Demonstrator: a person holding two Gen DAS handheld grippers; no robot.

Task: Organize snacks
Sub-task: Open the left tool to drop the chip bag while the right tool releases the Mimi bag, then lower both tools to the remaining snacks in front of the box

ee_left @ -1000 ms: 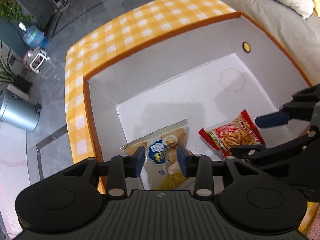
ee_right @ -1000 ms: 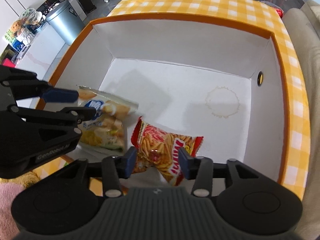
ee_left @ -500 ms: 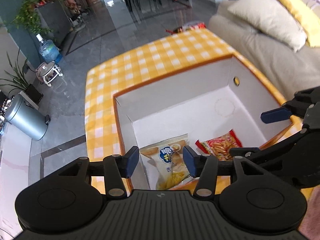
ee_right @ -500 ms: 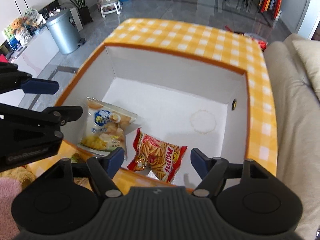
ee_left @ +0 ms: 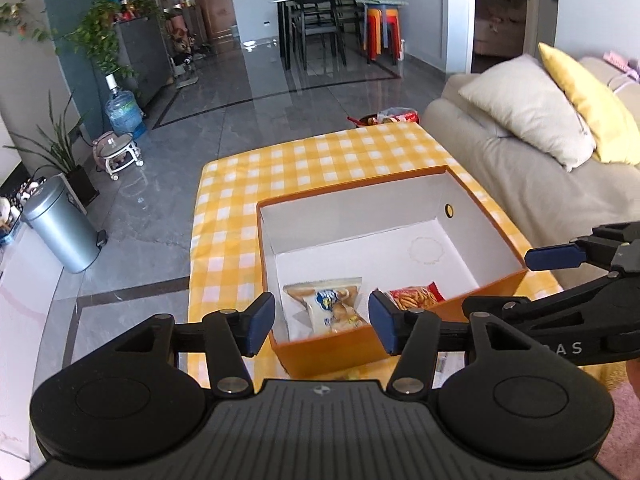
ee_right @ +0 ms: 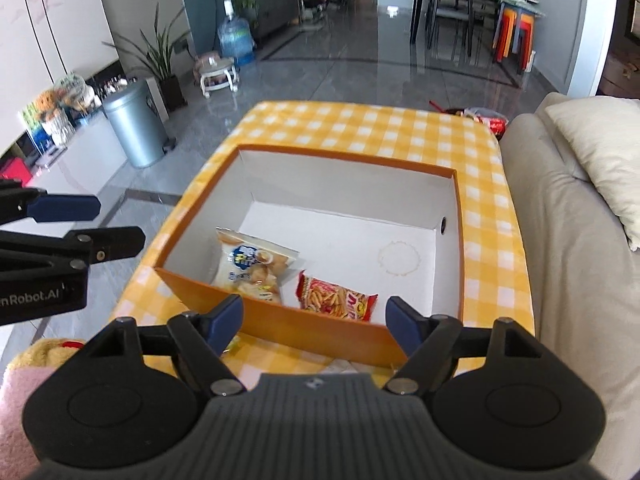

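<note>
Two snack packets lie in the orange box on the checked desk: a pale biscuit packet at lower centre of the right wrist view and a red chips packet just beside it, to its right. The left gripper and the right gripper hang over the box's near wall, jaws spread and just opened wider, nothing between them. More wrappers peek out at the box's foot on the desk, so the sorting looks only partly done.
</note>
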